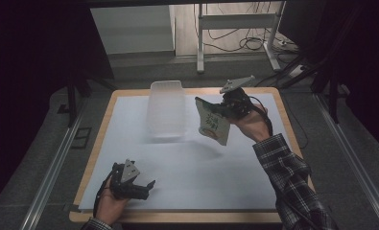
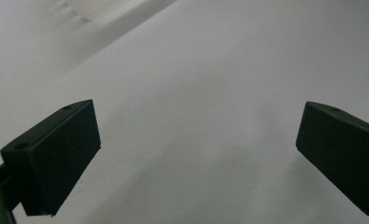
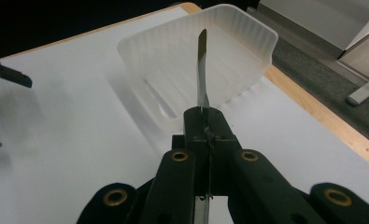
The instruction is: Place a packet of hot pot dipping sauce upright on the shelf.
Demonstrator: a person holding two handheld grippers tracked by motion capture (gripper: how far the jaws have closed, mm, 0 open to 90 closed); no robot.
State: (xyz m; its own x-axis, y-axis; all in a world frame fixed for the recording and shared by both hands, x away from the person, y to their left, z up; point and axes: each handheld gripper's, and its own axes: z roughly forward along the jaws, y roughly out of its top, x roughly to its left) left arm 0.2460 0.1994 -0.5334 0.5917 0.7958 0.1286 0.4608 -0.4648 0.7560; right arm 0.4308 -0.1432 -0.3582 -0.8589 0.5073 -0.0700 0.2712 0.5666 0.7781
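My left gripper [image 1: 146, 184] sits at the near left of the white sheet [image 1: 187, 167], jaws spread wide with nothing between them; in the left gripper view I see bare sheet between the two black pads [image 2: 60, 154]. I judge it best to leave it parked there, well apart from the work, so it cannot knock anything.

Moving right, the clear plastic tub [image 1: 167, 108] stands upright at the far middle of the sheet, open side up and empty as far as I can tell. In the right gripper view its ribbed walls [image 3: 238, 51] lie straight ahead of my jaws.

Further right, my right gripper [image 1: 220, 109] is clamped tight on the edge of a flat snack pouch [image 1: 213, 123], which hangs in the air just right of the tub, not touching the sheet. In the right gripper view the pouch [image 3: 202, 70] shows edge-on, a thin blade rising from between the closed jaws and lined up with the tub's opening.

The step in hand, as I read it, is carrying the pouch over into the tub. To do it well I would keep the grip firm, travel left with the pouch's lower edge above the rim, and lower only once the whole pouch is over the opening. The tub looks light, so a brush against its wall could shove or tip it. I would release low inside, then lift straight out.
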